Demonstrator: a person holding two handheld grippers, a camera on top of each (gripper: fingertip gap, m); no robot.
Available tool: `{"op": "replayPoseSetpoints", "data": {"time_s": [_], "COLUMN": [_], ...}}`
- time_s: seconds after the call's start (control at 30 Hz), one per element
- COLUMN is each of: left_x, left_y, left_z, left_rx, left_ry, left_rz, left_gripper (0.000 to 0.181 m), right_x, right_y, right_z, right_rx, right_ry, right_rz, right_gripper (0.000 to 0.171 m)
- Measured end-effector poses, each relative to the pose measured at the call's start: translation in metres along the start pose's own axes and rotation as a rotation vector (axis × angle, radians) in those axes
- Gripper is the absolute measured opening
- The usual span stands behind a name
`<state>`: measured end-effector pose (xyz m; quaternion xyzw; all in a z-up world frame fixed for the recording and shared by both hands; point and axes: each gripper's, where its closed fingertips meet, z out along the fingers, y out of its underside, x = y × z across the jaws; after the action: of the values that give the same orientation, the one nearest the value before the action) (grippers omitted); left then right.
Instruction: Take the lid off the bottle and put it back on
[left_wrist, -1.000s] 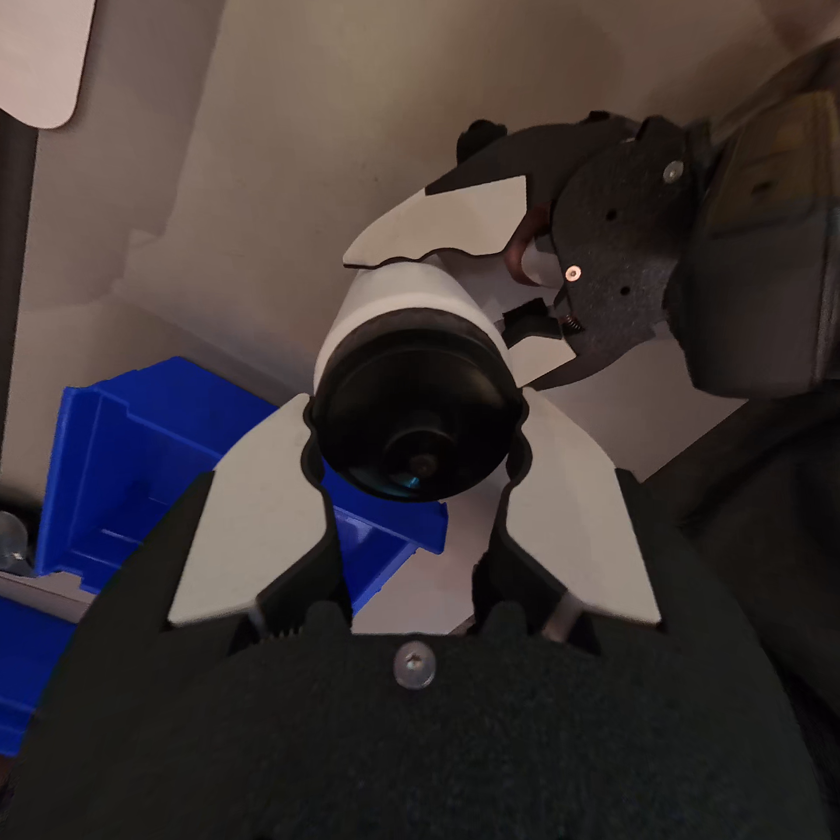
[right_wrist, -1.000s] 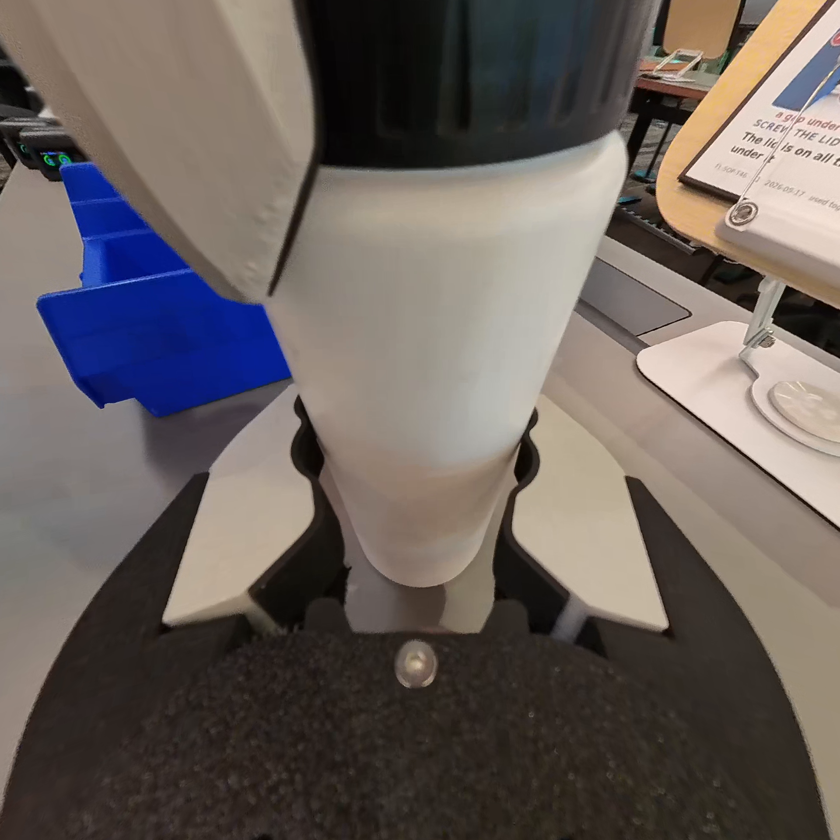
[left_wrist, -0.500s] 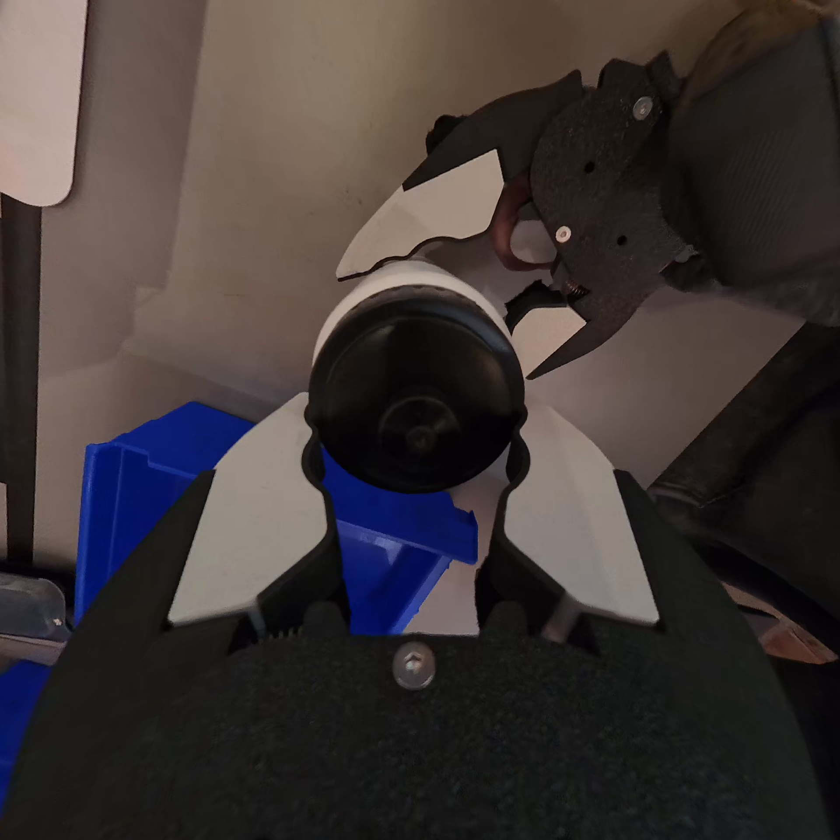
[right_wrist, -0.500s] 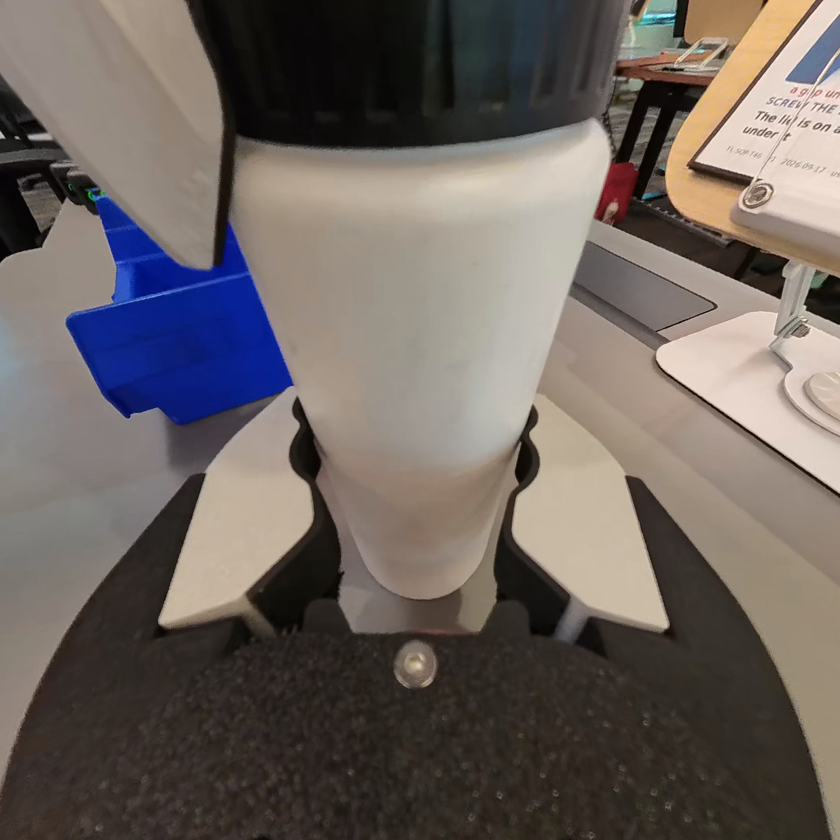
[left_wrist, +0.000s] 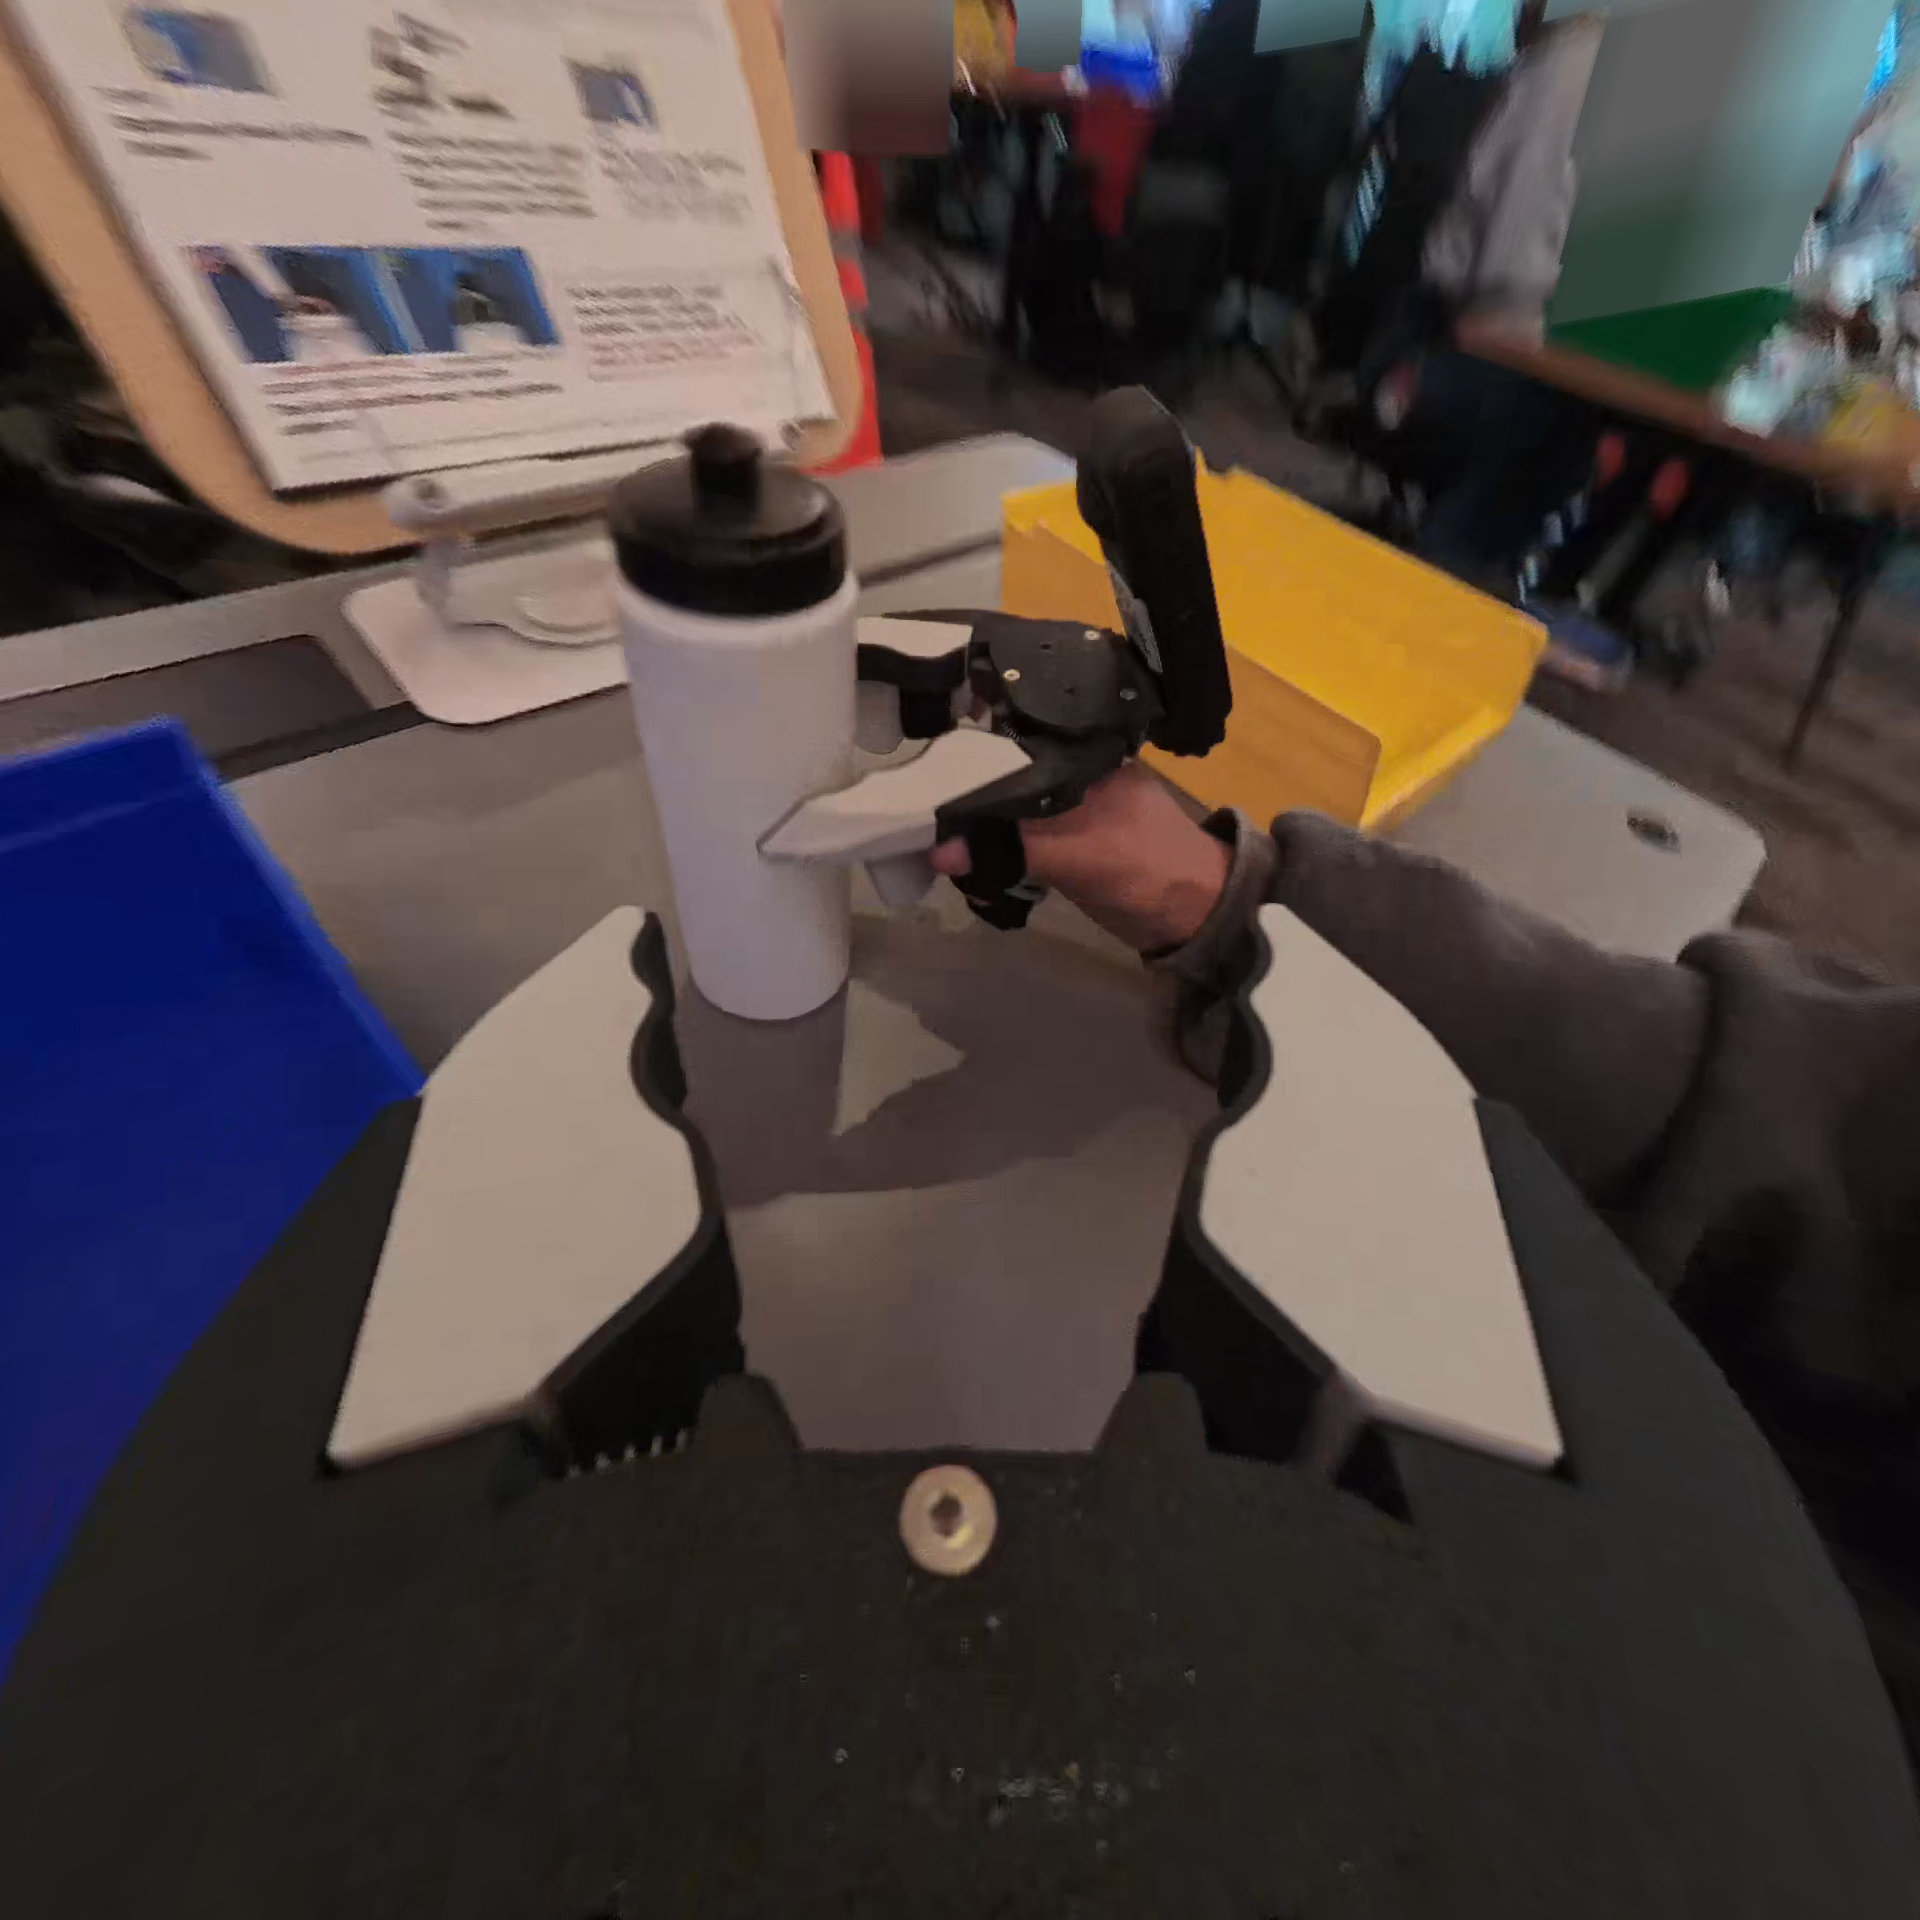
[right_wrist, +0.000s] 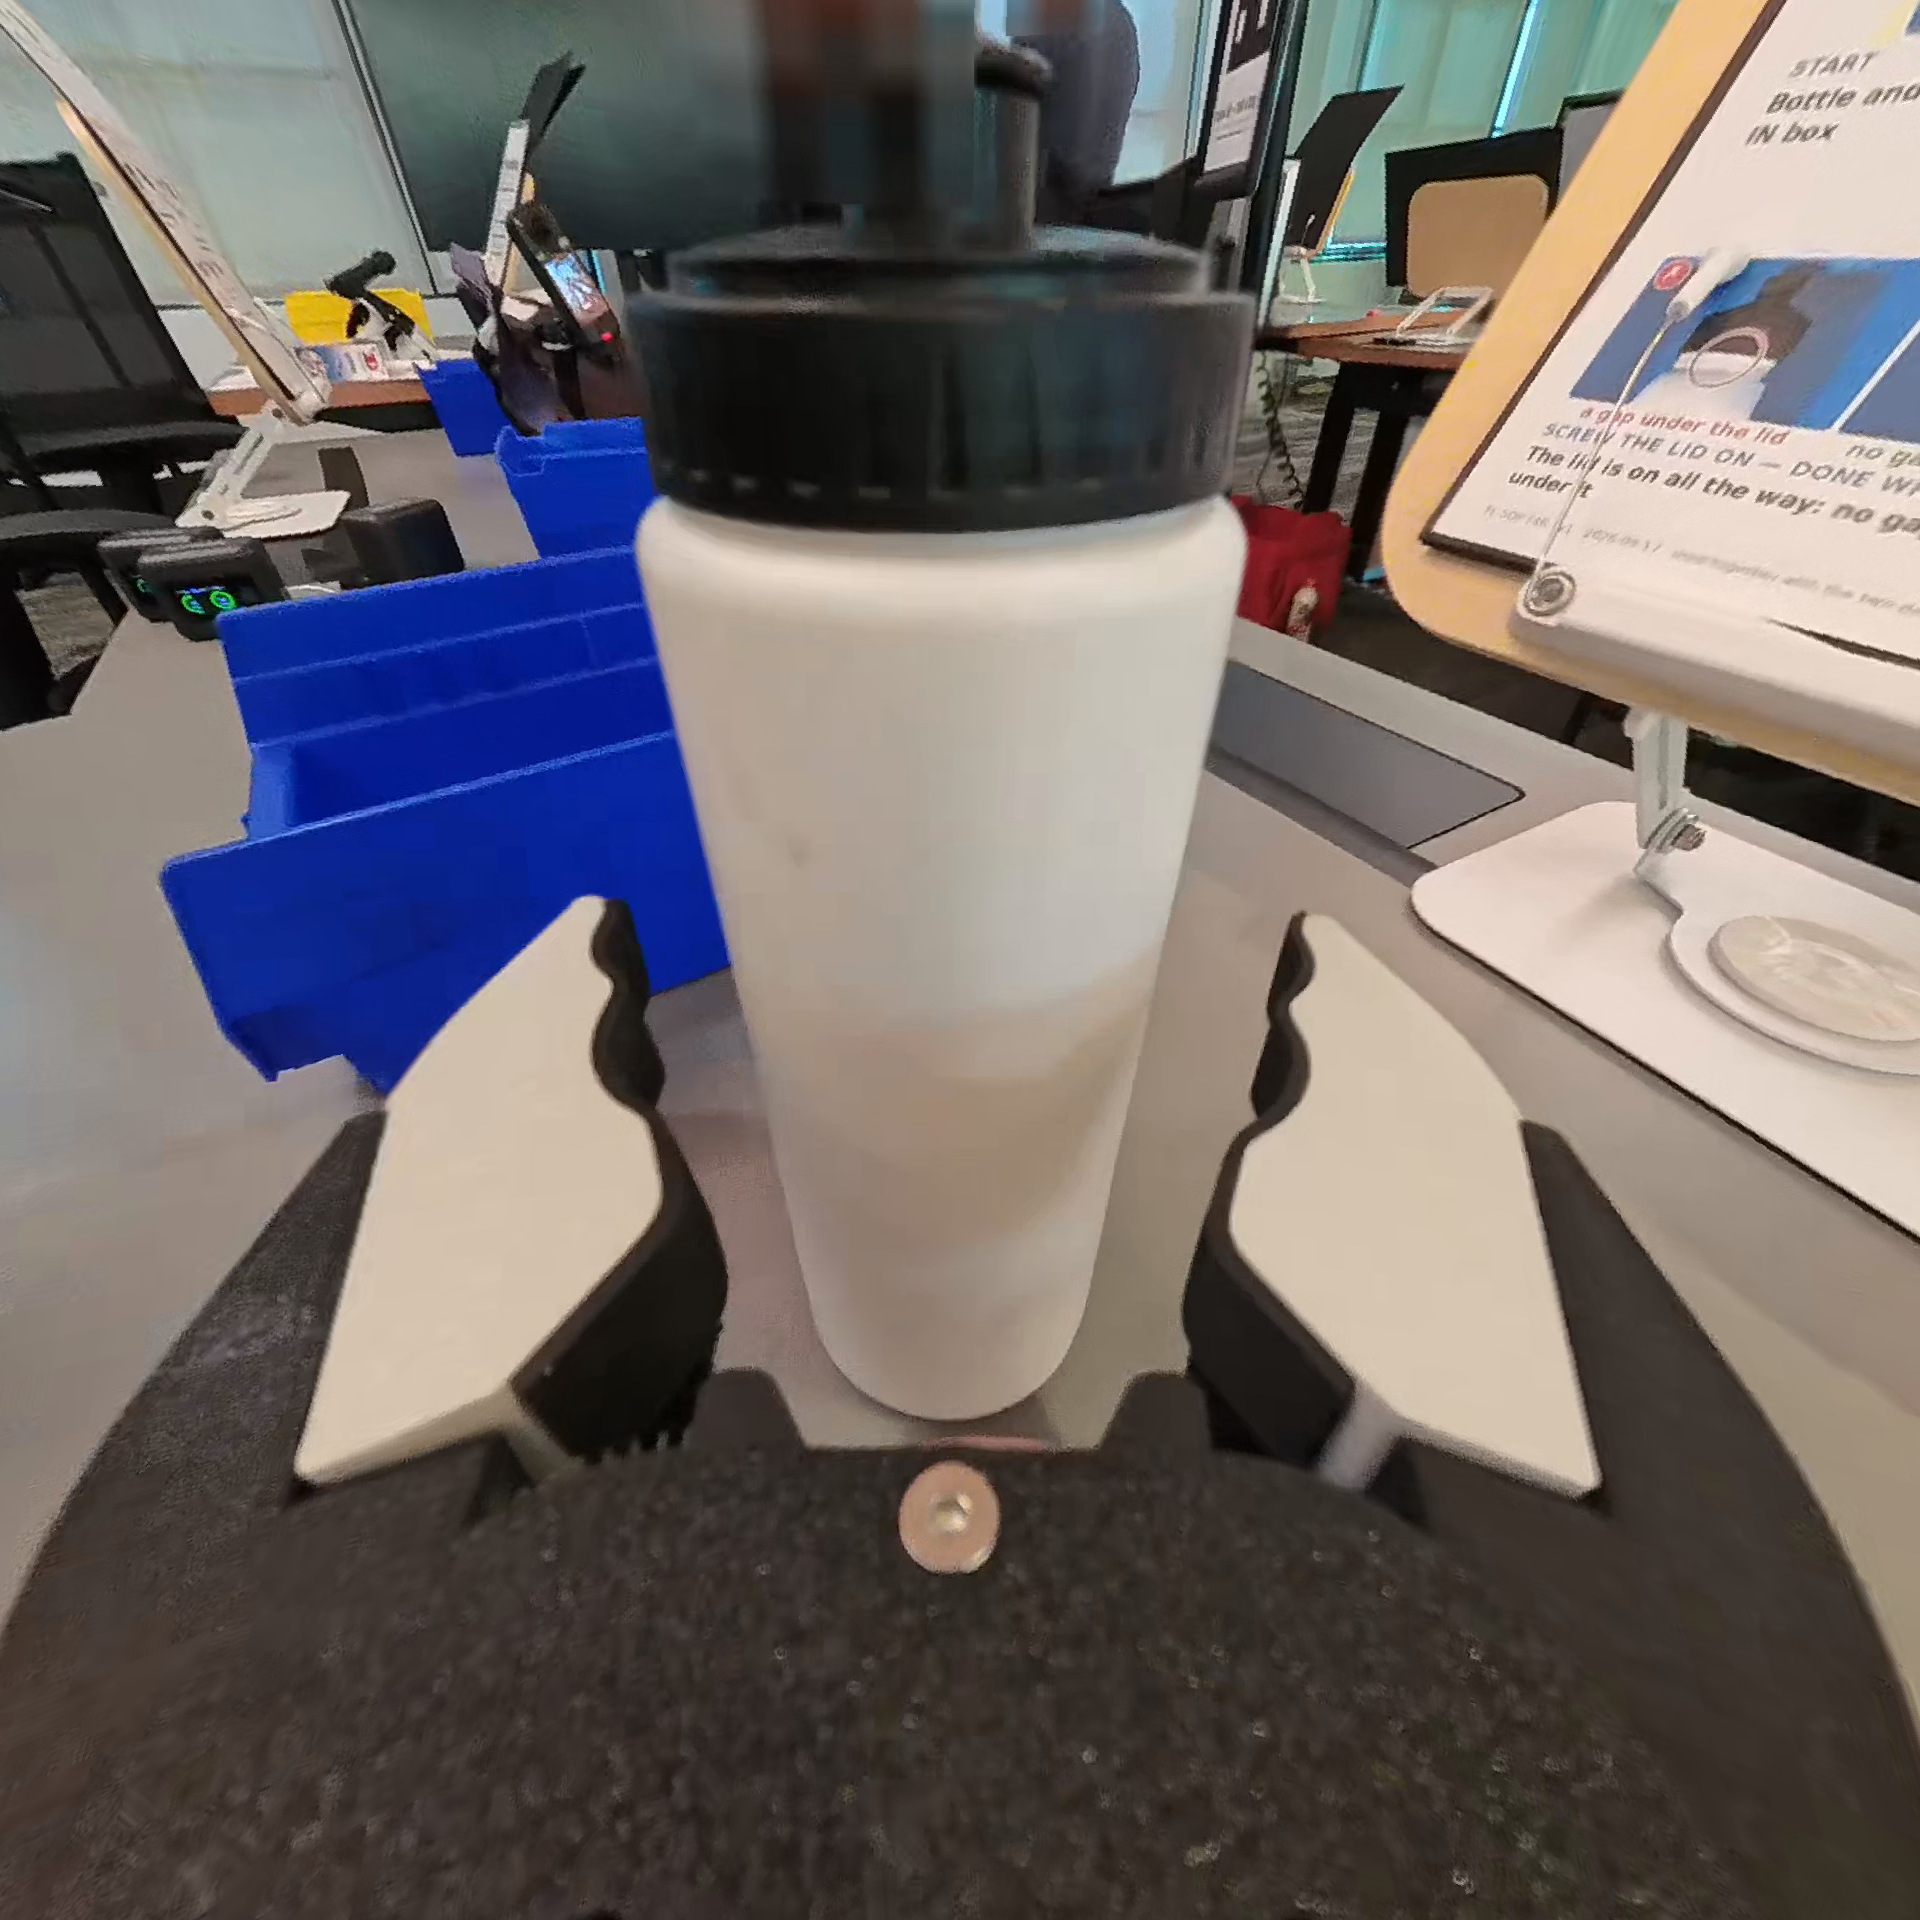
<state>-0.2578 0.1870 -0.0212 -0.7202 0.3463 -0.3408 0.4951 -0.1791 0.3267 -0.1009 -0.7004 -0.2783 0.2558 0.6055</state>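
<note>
White bottle (right_wrist: 940, 883) upright, black ribbed lid (right_wrist: 935, 384) on, spout up

Grey table (left_wrist: 499, 831): white bottle (left_wrist: 753, 790), blue bin (right_wrist: 436, 790), yellow bin (left_wrist: 1351, 644), stand base (right_wrist: 1558, 935).

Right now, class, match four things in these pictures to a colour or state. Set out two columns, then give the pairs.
Column one:
1 bottle
2 lid
3 bin behind the right tongs
4 left tongs

Column two:
a black
b yellow
c open, holding nothing
d white, upright on the table

Pairs: 1-d, 2-a, 3-b, 4-c.
</note>
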Motion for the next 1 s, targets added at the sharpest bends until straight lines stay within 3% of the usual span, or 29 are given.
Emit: {"op": "replayPoseSetpoints", "data": {"time_s": [0.1,0.17,0.2,0.37,0.5,0.7,0.83,0.9,1.0], "left_x": [0.022,0.031,0.032,0.039,0.037,0.042,0.027,0.027,0.038], "left_y": [0.031,0.052,0.061,0.067,0.082,0.087,0.1,0.1,0.096], "left_z": [-0.03,-0.043,-0.048,-0.056,-0.045,-0.038,-0.035,-0.033,-0.03], "left_rx": [0.229,0.286,0.303,0.302,0.206,0.189,0.077,0.085,0.107], "left_ry": [-0.019,-0.043,-0.072,-0.075,-0.121,-0.082,-0.195,-0.197,-0.142], "left_rz": [-0.129,-0.169,-0.167,-0.087,0.037,-0.027,0.036,0.041,0.023], "left_gripper": [0.09,0.088,0.086,0.085,0.088,0.103,0.112,0.116,0.116], "right_x": [0.002,0.001,0.004,0.015,0.018,0.012,0.02,0.038,0.08], "right_y": [0.006,0.011,0.011,0.005,-0.028,-0.144,-0.216,-0.234,-0.224], "right_z": [0.009,0.011,0.011,-0.001,-0.029,-0.11,-0.19,-0.228,-0.276], "right_rx": [-0.028,-0.056,-0.061,-0.037,0.036,0.155,0.151,0.072,-0.147], "right_ry": [0.011,-0.004,0.01,0.083,0.13,0.207,0.324,0.414,0.543], "right_rz": [0.01,0.012,0.011,-0.044,-0.027,-0.054,-0.132,-0.151,-0.092], "right_gripper": [0.111,0.087,0.087,0.086,0.086,0.086,0.086,0.086,0.086]}}
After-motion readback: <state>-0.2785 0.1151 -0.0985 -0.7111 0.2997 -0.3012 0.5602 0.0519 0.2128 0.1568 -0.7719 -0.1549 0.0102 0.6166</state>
